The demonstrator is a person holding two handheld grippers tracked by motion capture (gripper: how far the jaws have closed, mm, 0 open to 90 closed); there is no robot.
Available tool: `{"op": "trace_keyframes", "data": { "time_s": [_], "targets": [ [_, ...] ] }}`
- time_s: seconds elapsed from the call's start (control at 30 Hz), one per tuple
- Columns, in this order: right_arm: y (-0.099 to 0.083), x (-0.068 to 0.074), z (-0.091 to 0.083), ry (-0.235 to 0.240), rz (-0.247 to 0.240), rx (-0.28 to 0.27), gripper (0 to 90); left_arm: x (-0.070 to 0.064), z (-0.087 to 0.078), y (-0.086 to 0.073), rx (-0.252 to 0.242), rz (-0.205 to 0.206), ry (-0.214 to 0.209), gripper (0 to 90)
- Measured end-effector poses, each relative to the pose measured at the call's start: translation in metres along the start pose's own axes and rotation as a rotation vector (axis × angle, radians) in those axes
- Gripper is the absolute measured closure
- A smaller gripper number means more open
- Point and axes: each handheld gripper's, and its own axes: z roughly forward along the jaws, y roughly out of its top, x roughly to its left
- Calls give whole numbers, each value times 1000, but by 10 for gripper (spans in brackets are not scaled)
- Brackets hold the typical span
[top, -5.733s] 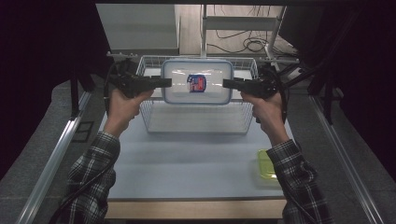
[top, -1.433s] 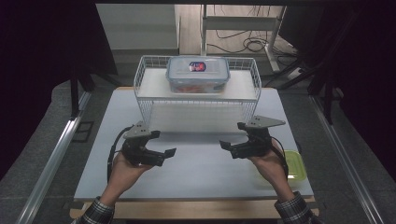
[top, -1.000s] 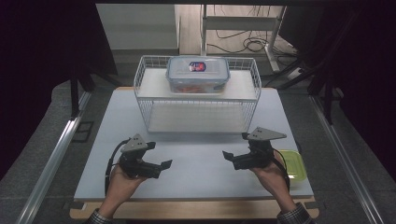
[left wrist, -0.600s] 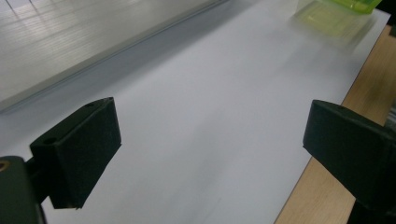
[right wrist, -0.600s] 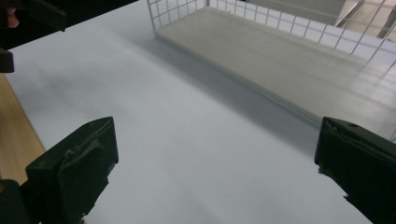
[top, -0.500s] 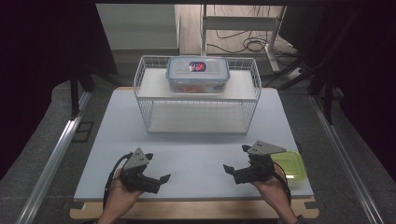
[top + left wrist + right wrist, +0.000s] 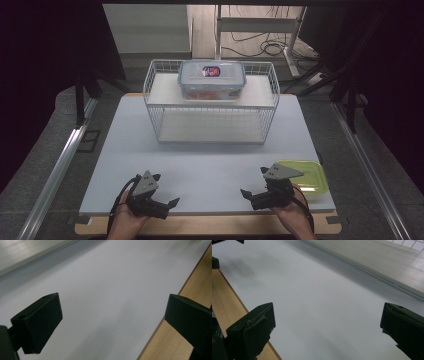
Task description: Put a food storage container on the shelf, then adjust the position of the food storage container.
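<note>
— What have your tools got hold of?

— Nothing. My left tool [image 7: 167,205] sits low over the near edge of the desk [image 7: 210,165], jaws spread wide with bare white surface between them. My right tool [image 7: 250,196] is the same: jaws wide apart, nothing between them, close to the front edge. The two point inward, toward each other, well apart.

— What lies closest to you?

— A flat yellow-green lid [image 7: 305,176], just beside my right tool, at the desk's right front corner. I think my hand overlaps its near edge, though from above I cannot tell whether we touch.

— And the container?

— The clear plastic container [image 7: 212,80] with a blue-rimmed lid and a red and blue label rests on the top shelf of the white wire rack [image 7: 210,122], at the far side of the desk, well away from both tools. The rack's lower shelf holds nothing. In my right gripper view a corner of wire grid [image 7: 410,243] shows far off.
</note>
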Motion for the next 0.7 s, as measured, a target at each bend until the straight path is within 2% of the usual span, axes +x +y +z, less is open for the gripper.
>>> {"op": "trace_keyframes", "data": {
  "time_s": [0.2,0.3,0.37,0.47,0.57,0.7],
  "targets": [
    [-6,-1,0,-29,15,21,0,6,-4,-4,-20,-39,1,17],
    [-6,-6,0,-62,53,28,0,7,-3,-5,-18,-40,0,18],
    [-6,-11,-2,-62,81,27,0,7,-2,-6,-10,-39,-1,18],
    [-6,-17,-7,-76,89,37,5,8,-1,-6,-6,-38,0,19],
    [-9,-26,-12,-101,113,59,39,9,-2,-7,-5,-37,6,19],
    [-15,-43,-23,-138,169,67,162,10,-1,-7,-6,-42,6,19]
  ]
}}
